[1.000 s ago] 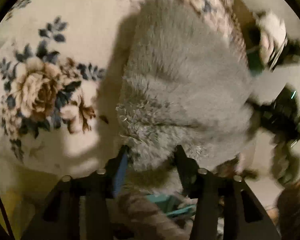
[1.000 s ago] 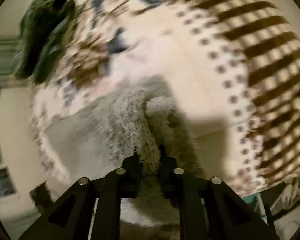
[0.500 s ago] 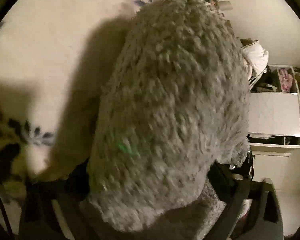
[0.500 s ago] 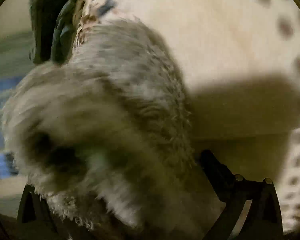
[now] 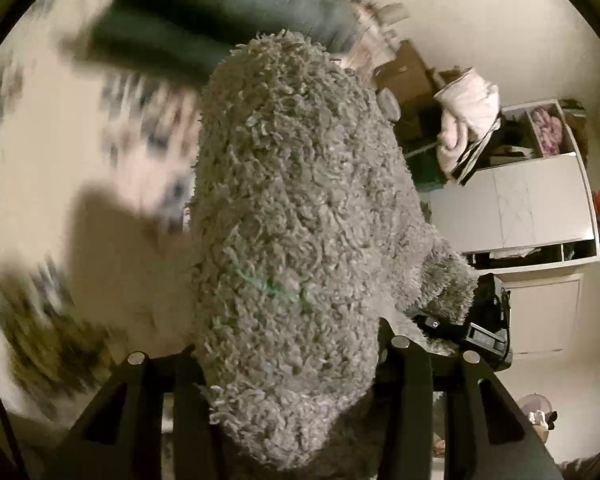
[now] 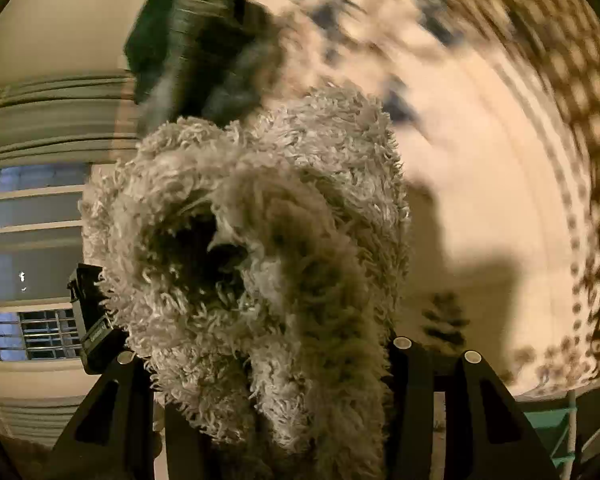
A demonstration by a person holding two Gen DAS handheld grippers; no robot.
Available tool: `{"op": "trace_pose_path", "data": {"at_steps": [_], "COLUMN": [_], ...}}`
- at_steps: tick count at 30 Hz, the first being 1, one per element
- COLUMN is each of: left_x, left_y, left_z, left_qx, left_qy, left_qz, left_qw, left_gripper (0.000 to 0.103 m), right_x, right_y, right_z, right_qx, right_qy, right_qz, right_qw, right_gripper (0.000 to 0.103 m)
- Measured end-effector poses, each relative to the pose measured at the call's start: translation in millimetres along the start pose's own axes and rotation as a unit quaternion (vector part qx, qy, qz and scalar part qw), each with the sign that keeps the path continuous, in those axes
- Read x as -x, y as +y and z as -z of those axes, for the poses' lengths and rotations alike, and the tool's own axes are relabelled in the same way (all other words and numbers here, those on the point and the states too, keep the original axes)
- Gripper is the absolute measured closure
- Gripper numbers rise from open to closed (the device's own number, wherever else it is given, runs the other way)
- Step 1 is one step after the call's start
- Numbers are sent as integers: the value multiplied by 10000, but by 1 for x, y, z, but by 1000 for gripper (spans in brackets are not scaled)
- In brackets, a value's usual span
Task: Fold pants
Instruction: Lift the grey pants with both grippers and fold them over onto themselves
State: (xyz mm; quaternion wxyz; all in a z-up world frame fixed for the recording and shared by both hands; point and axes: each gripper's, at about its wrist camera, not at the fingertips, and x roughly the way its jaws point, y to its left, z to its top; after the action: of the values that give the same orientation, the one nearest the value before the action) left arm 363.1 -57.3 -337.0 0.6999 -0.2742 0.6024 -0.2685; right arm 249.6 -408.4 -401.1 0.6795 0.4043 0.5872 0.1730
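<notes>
The grey fluffy pants (image 5: 296,216) fill the middle of the left wrist view, bunched between the jaws of my left gripper (image 5: 288,364). The same pants (image 6: 260,248) fill the right wrist view, bunched thick between the jaws of my right gripper (image 6: 268,364). Both grippers hold the pants lifted above the cream floral bedspread (image 5: 100,248), which also shows in the right wrist view (image 6: 480,200). The fleece hides the fingertips of both. The right gripper's body (image 5: 476,320) shows at the right in the left wrist view.
A dark pile of clothes (image 5: 188,36) lies at the far side of the bed, also in the right wrist view (image 6: 204,56). A white shelf unit (image 5: 532,208) with clutter stands right. A window (image 6: 32,256) is at the left.
Both grippers have lifted the pants off the bedspread and swung upward; the fleece now hangs bunched close to both cameras. The jaws stand much wider than one second ago.
</notes>
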Motion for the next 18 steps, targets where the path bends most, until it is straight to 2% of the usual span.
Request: {"op": "trace_pose_path", "data": {"at_steps": [3, 6, 8, 10, 13, 16, 17, 18], "left_x": [38, 60, 64, 57, 38, 13, 1, -3], "left_y": [-28, -36, -31, -20, 13, 45, 56, 71], "left_z": [-74, -159, -212, -271, -340, -374, -386, -384], "left_qx": [-262, -360, -368, -326, -231, -143, -149, -141], "left_qy": [-256, -478, -572, -651, -599, -439, -293, -120], "left_qz": [-15, 16, 12, -3, -132, -361, -609, -777], "left_qw": [9993, 9982, 9977, 9974, 9978, 9983, 9976, 9968], "left_gripper": [63, 62, 62, 62, 60, 55, 51, 50], "right_x": [11, 9, -7, -29, -72, -115, -130, -147], "right_y": [67, 121, 160, 185, 211, 223, 222, 218], "right_z": [-53, -114, -169, -216, -276, -336, -349, -361], "right_qx": [142, 270, 395, 466, 565, 648, 620, 545], "right_qy": [-172, -379, -530, -570, -557, -471, -377, -266], "right_qz": [0, 9, 3, -22, 0, 199, 302, 391], "right_qw": [9998, 9989, 9978, 9973, 9968, 9966, 9969, 9974], "right_gripper": [52, 52, 52, 52, 52, 51, 49, 43]}}
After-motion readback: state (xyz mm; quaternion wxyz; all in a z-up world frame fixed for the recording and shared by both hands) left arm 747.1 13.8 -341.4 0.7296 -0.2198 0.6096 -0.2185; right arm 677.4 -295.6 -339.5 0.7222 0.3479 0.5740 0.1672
